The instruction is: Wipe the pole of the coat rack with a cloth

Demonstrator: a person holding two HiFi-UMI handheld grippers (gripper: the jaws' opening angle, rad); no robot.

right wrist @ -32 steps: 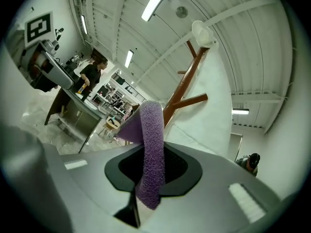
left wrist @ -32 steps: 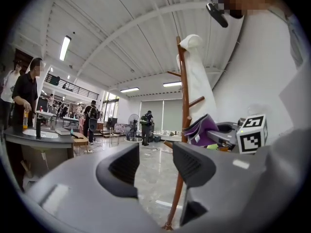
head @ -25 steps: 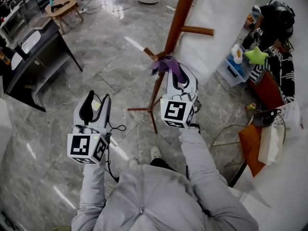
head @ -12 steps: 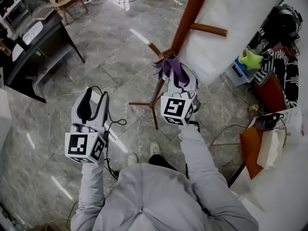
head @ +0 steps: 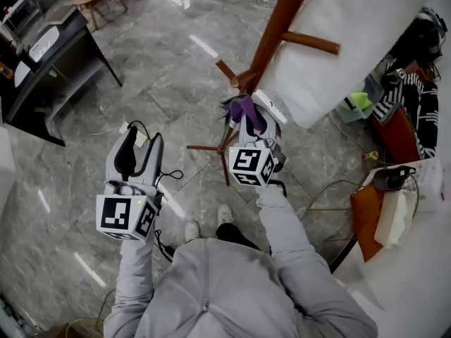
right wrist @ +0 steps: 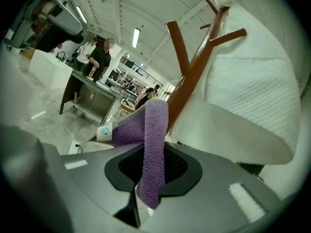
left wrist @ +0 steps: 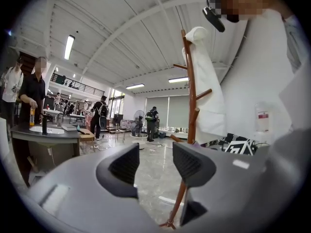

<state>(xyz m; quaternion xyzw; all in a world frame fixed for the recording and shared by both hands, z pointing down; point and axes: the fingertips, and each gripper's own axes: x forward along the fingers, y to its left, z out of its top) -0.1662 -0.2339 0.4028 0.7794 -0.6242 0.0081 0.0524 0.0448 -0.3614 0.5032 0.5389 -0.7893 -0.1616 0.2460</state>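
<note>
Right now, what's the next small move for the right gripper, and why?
Probably slide the right gripper down the pole, purple cloth pressed to it. Its jaws are shut on the cloth, which sits at the pole just below the lower pegs, with bare pole beneath.

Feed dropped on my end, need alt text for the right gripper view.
The right tool is shut on a folded purple cloth, held close beside the brown wooden coat rack pole; contact cannot be confirmed. A white garment hangs at right, and people stand in the background at left.
</note>
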